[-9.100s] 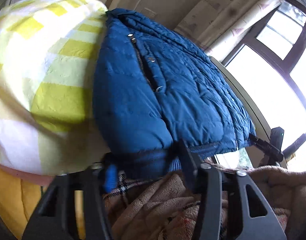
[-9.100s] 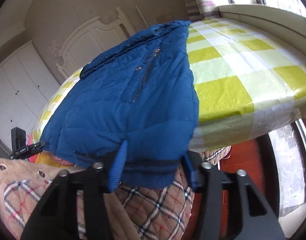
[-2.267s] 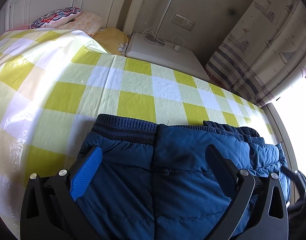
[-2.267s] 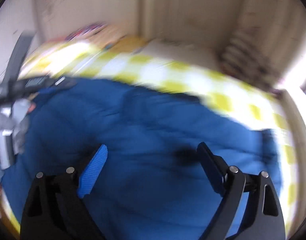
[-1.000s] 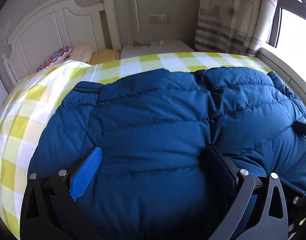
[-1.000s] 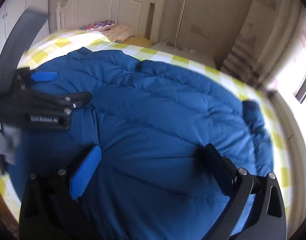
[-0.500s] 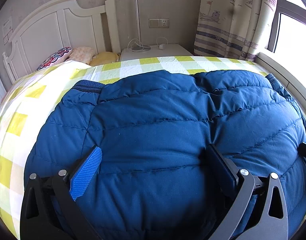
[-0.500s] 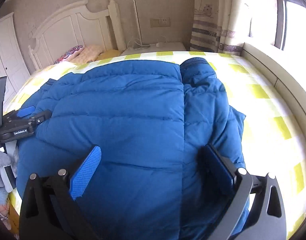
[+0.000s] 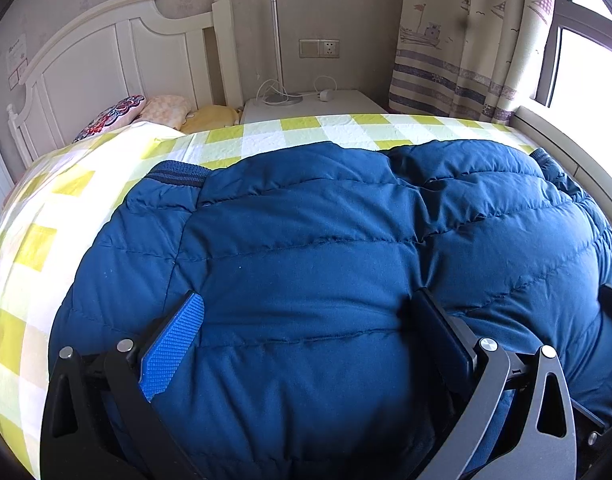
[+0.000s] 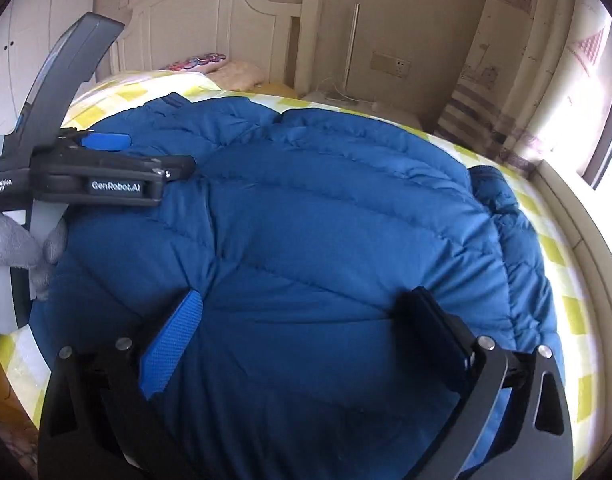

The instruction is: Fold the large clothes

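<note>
While it lies spread on the bed: the blue quilted jacket (image 9: 326, 264) faces back-side up, its ribbed hem (image 9: 178, 174) toward the headboard.
Jacket position: on the yellow-and-white checked bedspread (image 9: 38, 216), covering most of the near part of the bed.
Jacket edge, right wrist view: a folded sleeve or side panel (image 10: 518, 240) lies along the window side.
Left hand-held gripper (image 9: 306, 320): jaws spread wide over the jacket's back, holding nothing; the blue pad (image 9: 172, 346) and the black finger (image 9: 442, 334) stand well apart.
Right hand-held gripper (image 10: 302, 320): jaws likewise spread wide above the jacket, nothing between them.
Contact: whether the fingertips touch the fabric cannot be told.
Person: a grey-gloved hand (image 10: 22, 248) grips the left tool's handle at the left edge of the right wrist view.
Surroundings: white headboard (image 9: 106, 64), patterned pillow (image 9: 110, 114), white bedside table (image 9: 306, 104), curtain (image 9: 466, 36), window (image 9: 586, 68).
</note>
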Demonstrator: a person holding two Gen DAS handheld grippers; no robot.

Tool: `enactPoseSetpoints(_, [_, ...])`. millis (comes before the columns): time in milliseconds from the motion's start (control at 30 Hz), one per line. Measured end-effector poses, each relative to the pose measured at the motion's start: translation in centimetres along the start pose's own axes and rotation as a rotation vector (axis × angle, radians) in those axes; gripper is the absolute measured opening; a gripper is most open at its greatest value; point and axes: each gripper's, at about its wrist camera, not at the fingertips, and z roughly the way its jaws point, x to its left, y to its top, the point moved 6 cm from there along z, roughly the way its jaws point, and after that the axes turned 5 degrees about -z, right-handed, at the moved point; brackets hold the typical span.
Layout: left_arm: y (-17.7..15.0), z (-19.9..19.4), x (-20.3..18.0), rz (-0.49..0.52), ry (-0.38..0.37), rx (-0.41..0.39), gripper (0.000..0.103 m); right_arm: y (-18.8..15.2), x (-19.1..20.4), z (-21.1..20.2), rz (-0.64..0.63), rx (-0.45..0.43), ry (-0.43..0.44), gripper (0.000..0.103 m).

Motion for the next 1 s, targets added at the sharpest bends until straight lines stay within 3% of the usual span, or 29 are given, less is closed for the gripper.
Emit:
enactPoseSetpoints(167, [0.0, -1.1, 0.7, -0.023, -0.028, 0.017, 0.099, -0.1, -0.2, -0.3, -0.003, 0.018, 0.006, 0.101])
enactPoseSetpoints(233, [-0.2, -2.8, 2.1, -0.069, -0.040, -0.020, 0.099, 0.0, -0.7, -0.8, 0.005, 0.025, 0.016, 0.100])
enactPoseSetpoints(400, [-2.8, -5.7, 9.1, -0.193, 0.033, -0.031, 0.099, -0.7, -5.5, -3.5, 0.139, -0.006, -0.031, 0.100])
enactPoseSetpoints(467, [-4.9, -4.8, 11.6, -0.207, 0.090, 0.039, 0.099, -2.4, -7.8, -3.0, 0.174, 0.042, -0.058, 0.100])
enactPoseSetpoints(567, [-6.6, -4.1, 13.4, -0.333, -0.076, 0.051, 0.099, -3.4, -8.6, -2.3, 0.223, 0.024, 0.024, 0.100])
enactPoseSetpoints(600, [-6.7, -4.1, 13.6, -0.341, -0.081, 0.050, 0.099, -3.4, -8.4, -2.2, 0.215, 0.028, 0.009, 0.100])
enactPoseSetpoints(700, [-5.9, -5.6, 12.7, -0.278, 0.042, -0.001, 0.099, -3.0, -8.1, -2.4, 0.199, 0.052, -0.035, 0.100])
enactPoseSetpoints(767, [-4.8, -8.8, 10.8, -0.218, 0.092, -0.124, 0.099, -2.6, -7.7, -3.2, 0.196, 0.052, -0.081, 0.100])
enactPoseSetpoints(833, [-4.4, -11.6, 7.6, -0.169, 0.045, -0.197, 0.099, -1.8, -6.0, -4.7, 0.158, 0.000, -0.072, 0.100])
enactPoseSetpoints(900, [-4.4, -13.1, 3.2, -0.043, -0.022, -0.229, 0.099, -1.3, -3.4, -6.0, 0.097, -0.049, -0.028, 0.100])
enactPoseSetpoints(1000, [-5.6, -11.0, -1.9, 0.097, -0.054, -0.150, 0.099, -1.4, 0.9, -6.0, -0.043, -0.052, 0.020, 0.100])
